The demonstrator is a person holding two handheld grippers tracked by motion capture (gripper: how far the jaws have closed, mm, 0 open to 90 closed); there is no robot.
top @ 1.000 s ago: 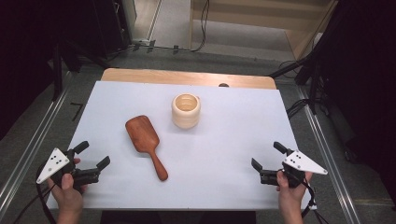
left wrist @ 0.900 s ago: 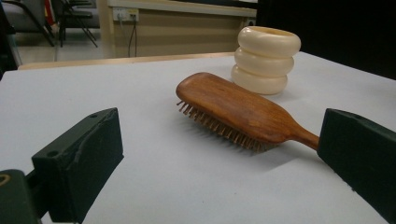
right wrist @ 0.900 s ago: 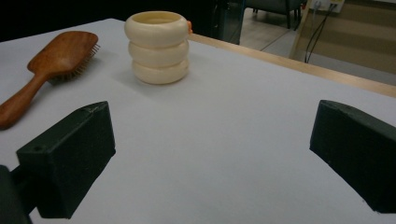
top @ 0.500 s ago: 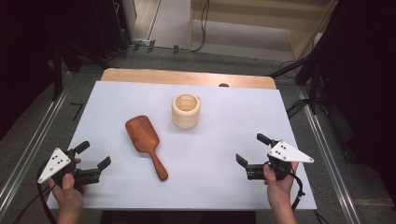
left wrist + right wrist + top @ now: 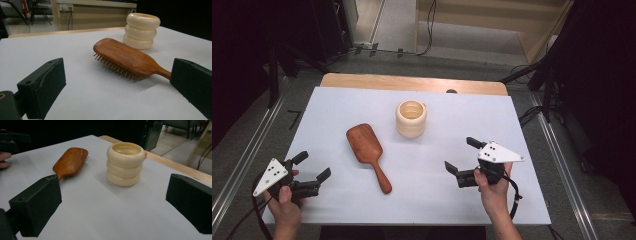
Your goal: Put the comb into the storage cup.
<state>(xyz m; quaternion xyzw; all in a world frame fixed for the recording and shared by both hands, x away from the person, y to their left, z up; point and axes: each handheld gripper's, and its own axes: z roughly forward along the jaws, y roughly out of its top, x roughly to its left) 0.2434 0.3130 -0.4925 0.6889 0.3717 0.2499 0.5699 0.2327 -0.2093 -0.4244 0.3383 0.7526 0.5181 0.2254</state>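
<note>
My right gripper (image 5: 459, 161) has its jaws spread wide and empty, hovering over the white tabletop (image 5: 337, 100) toward its right side, a little in from the near edge. Looking along it, the cream ribbed cup (image 5: 126, 164) sits almost centred between my two black pads (image 5: 37, 207), so I judge this hand is lining up on the cup, though it is well apart from it and touches nothing.

My left gripper (image 5: 314, 166) is also open and holds nothing, low at the near left corner of the tabletop. From its own camera the wooden hairbrush (image 5: 127, 59) lies just ahead, bristles down, with the handle end passing behind my right-hand pad (image 5: 192, 85).

The brush rests left of centre, paddle toward the far edge and handle (image 5: 382, 177) slanting back toward the near edge. That puts the slim handle on my side, the easier part to pinch. The cup stands upright, mouth up, just beyond the brush toward the far edge, near it but not touching. Its open top would take the brush handle-first if that is where this goes; each hand has one thing ahead of it.
</note>
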